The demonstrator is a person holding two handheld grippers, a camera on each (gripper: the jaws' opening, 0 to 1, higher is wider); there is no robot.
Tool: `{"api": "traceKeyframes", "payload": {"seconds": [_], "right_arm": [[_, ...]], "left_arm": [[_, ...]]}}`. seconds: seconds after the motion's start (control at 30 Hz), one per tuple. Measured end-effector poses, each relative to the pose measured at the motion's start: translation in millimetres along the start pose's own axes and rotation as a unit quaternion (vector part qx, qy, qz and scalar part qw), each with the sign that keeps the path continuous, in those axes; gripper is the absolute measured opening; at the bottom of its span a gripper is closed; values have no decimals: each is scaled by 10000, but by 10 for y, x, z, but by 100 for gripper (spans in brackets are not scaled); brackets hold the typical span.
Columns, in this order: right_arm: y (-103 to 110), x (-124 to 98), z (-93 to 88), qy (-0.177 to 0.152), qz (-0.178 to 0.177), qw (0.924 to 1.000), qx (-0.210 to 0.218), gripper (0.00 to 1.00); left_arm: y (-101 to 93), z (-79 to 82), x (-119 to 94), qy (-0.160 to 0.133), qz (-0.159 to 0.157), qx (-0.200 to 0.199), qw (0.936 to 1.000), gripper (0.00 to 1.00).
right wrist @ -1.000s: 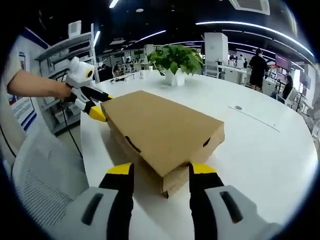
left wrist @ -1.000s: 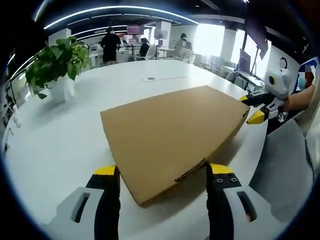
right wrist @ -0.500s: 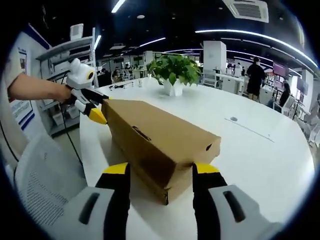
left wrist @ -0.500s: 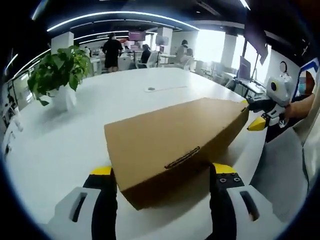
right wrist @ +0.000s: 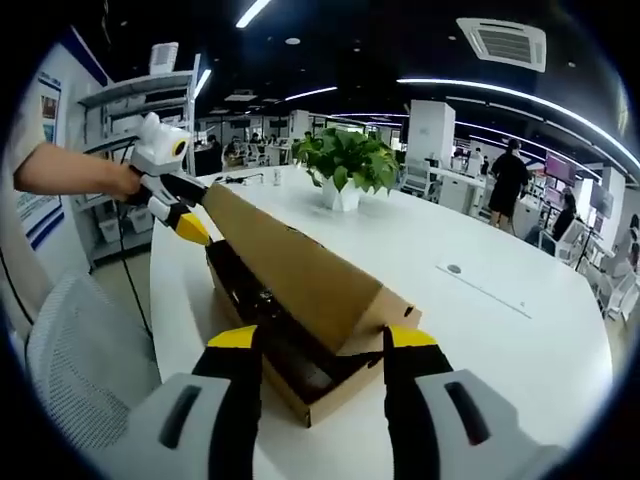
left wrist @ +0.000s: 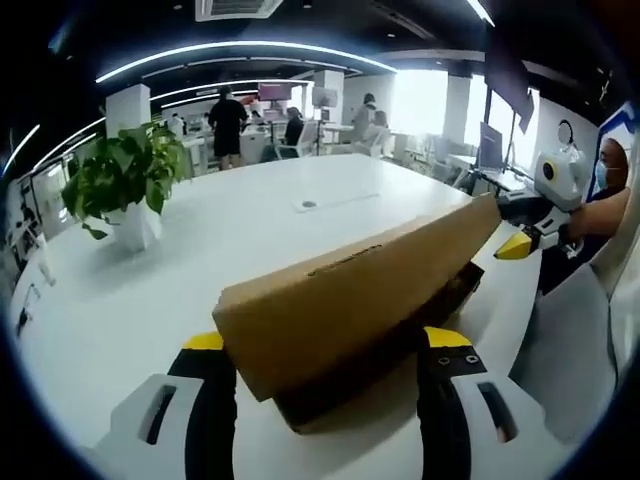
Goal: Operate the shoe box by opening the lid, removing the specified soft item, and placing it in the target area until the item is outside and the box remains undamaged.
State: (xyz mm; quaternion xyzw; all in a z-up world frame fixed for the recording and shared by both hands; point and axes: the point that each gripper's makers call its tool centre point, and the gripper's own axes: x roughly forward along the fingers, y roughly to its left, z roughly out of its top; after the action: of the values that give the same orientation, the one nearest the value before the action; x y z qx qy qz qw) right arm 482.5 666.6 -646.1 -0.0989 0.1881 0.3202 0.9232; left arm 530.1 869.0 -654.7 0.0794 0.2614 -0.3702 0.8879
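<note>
Currently the shoe box [right wrist: 300, 330] lies lengthwise between both hand-held grippers on the counter [right wrist: 480, 330], lid [right wrist: 300, 270] tilted up; left hand-held gripper [left wrist: 325, 345] and right hand-held gripper [right wrist: 312, 340] jaws apart astride opposite ends; dark contents nearer the right.

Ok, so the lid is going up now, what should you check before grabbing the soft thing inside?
1. Lid lifted off the shoe box: ok, it stands tilted up, hinged along the far side.
2. Each gripper at one end of the lid: ok, left gripper at one end, right gripper at the other.
3. Jaws clamped on the cardboard: cannot tell, the lid hides the tips.
4. Soft item visible: cannot tell, something dark lies inside, unclear what.
5. Box undamaged: ok, no tears seen.
6. Room on the white table to set it down: ok, the potted plant stands well away.
</note>
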Motion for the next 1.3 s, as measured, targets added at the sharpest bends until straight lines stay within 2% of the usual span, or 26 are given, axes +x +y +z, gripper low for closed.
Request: {"api": "traceKeyframes", "payload": {"seconds": [0.2, 0.53, 0.63, 0.97, 1.3], "right_arm": [[-140, 3, 133, -41, -44, 9999, -158, 38], [-253, 42, 260, -88, -96, 9993, -340, 37], [-292, 53, 299, -109, -114, 9992, -363, 37], [-430, 112, 404, -131, -159, 9989, -424, 35], [-579, 183, 499, -198, -239, 9986, -430, 34]], "left_arm": [[68, 147, 8, -212, 118, 33, 9997, 73], [212, 301, 28, -358, 315, 45, 9989, 63], [264, 345, 38, -385, 398, 54, 9985, 59], [518, 481, 73, -442, 840, -43, 9955, 35], [723, 610, 132, -507, 1116, -114, 9924, 19]]}}
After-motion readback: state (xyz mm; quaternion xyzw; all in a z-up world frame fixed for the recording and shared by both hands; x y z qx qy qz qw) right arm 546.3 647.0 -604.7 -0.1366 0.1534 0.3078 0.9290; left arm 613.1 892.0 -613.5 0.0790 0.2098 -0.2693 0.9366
